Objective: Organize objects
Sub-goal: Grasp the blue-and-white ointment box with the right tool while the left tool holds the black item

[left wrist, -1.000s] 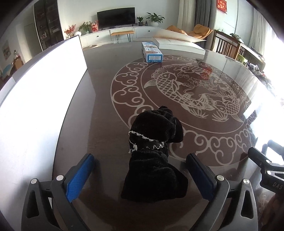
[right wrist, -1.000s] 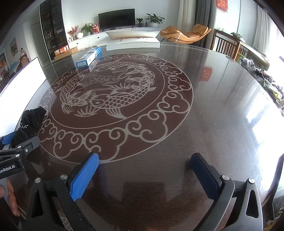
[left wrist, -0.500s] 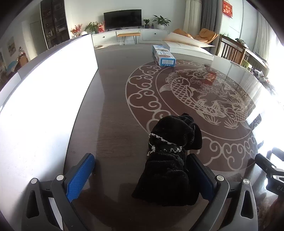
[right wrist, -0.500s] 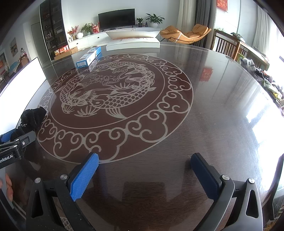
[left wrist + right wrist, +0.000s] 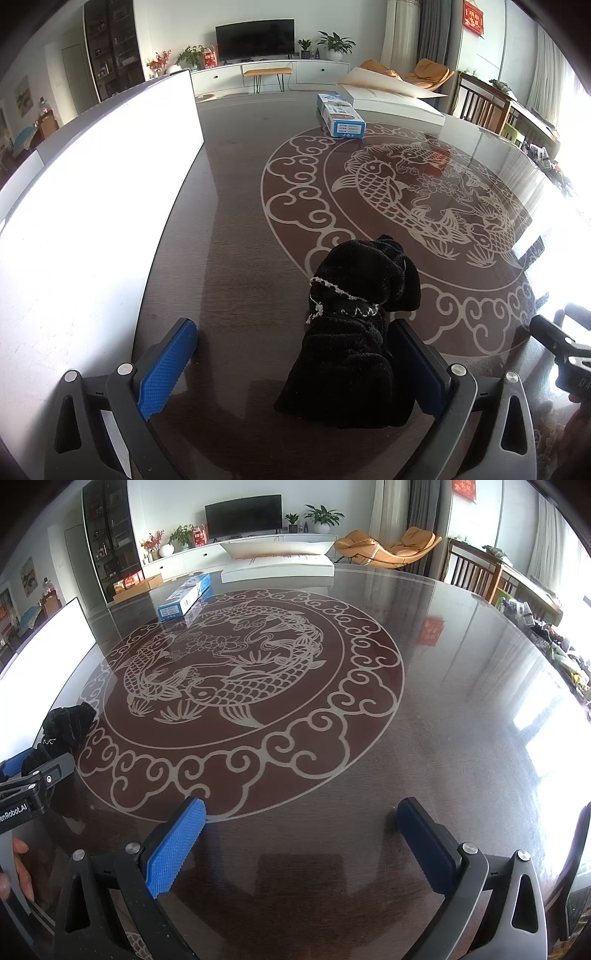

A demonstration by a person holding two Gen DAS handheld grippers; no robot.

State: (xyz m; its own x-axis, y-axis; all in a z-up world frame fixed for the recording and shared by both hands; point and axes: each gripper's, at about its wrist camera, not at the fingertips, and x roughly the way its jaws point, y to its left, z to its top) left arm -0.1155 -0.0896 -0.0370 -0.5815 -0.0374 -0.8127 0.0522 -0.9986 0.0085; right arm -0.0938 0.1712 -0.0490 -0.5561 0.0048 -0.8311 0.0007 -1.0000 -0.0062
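The left gripper [image 5: 291, 365] is standing wide open, low over the dark round table [image 5: 236, 229]. A black fuzzy cloth [image 5: 354, 332] with a thin white trim is lying on the table between its two fingers. The cloth is pressing against the right-hand finger [image 5: 417, 365] and sitting well apart from the left-hand finger [image 5: 166, 369], so nothing is being gripped. Taking the cloth as the reference point: its far end is resting on the cloud border of the pale fish pattern [image 5: 406, 192] set into the tabletop. A large white panel [image 5: 85, 221] is standing to the left of the cloth, apart from it. A blue and white box [image 5: 341, 120] is lying far beyond the cloth, at the far edge of the pattern, with a flat white box [image 5: 391, 101] just behind it.

The right gripper [image 5: 299, 845] is also standing wide open and holding nothing, with bare tabletop showing between its fingers. It is sitting well to the right of the cloth [image 5: 66, 727], which is appearing at the left edge of the right wrist view, partly hidden by the left gripper's frame. Fingertips of a hand [image 5: 16, 867] are showing below that frame. From the left wrist view, part of the right gripper's frame is showing at the right edge, beyond the cloth.
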